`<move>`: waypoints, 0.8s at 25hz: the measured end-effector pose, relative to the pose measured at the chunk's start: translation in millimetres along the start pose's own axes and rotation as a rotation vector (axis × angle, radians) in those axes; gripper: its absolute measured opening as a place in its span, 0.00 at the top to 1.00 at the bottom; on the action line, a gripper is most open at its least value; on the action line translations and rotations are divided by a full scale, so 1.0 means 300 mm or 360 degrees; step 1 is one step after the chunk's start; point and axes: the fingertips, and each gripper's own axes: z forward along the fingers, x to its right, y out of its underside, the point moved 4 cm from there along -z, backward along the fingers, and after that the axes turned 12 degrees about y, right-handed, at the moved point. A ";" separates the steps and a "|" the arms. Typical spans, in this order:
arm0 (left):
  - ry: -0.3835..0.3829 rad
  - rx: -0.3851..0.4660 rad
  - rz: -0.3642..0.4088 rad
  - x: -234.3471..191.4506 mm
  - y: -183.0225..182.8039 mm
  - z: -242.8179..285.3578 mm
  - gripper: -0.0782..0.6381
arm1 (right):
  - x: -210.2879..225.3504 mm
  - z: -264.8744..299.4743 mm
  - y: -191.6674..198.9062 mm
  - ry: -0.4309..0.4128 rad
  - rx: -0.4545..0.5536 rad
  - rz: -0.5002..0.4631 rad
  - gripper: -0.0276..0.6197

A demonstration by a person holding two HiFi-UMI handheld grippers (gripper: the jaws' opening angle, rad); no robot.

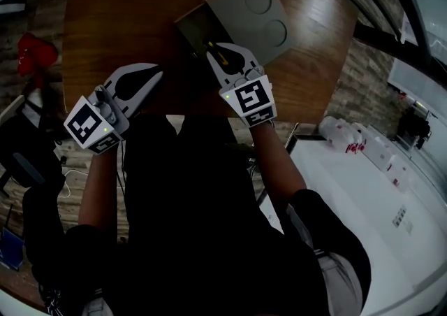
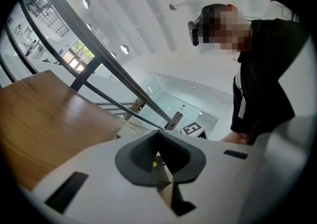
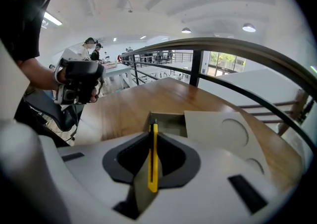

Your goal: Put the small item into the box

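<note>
The box [image 1: 190, 26] sits open on the round wooden tabletop [image 1: 133, 7]. Its pale flap [image 1: 255, 8], marked with two circles, is folded back flat on the far right side of the opening.

The right tool [image 1: 225, 53] is closed on a slim yellow cutter [image 3: 153, 166]. The cutter stands on edge between the two dark pads, pinched from both sides. Its black tip sticks out past the jaw ends and points at the box. In the right gripper view the tip lines up with the near rim of the box [image 3: 167, 121], with the flap [image 3: 223, 131] lying just right of the opening. From the head view the cutter [image 1: 222, 60] shows as a thin yellow line between the jaws, its front end over the box's near edge. I cannot tell whether the tip has crossed into the opening or touches the rim.

The left tool [image 1: 151, 77] is below and to the left of the box, well apart from it, near the edge of the tabletop closest to the person. Its jaws are pressed together with nothing between them. In the left gripper view the two dark pads meet at the tips of the left tool [image 2: 159, 135], and the tabletop [image 2: 39, 114] stretches off to the left. The right gripper view shows the same left tool [image 3: 79, 83] held in a hand [image 3: 60, 75], far to the left of the box and off the tabletop [image 3: 138, 101] edge.
</note>
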 end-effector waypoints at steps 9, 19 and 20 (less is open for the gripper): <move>0.0032 0.0049 -0.0023 0.020 0.007 0.004 0.87 | -0.013 0.060 0.043 0.0044 -0.0174 0.0052 0.86; 0.0075 0.0089 -0.0074 0.035 0.002 -0.001 0.87 | -0.009 0.113 0.087 0.0076 -0.0295 0.0084 0.86; 0.0079 0.0075 -0.0073 0.036 0.008 -0.005 0.87 | -0.012 0.118 0.091 0.0072 -0.0306 0.0086 0.86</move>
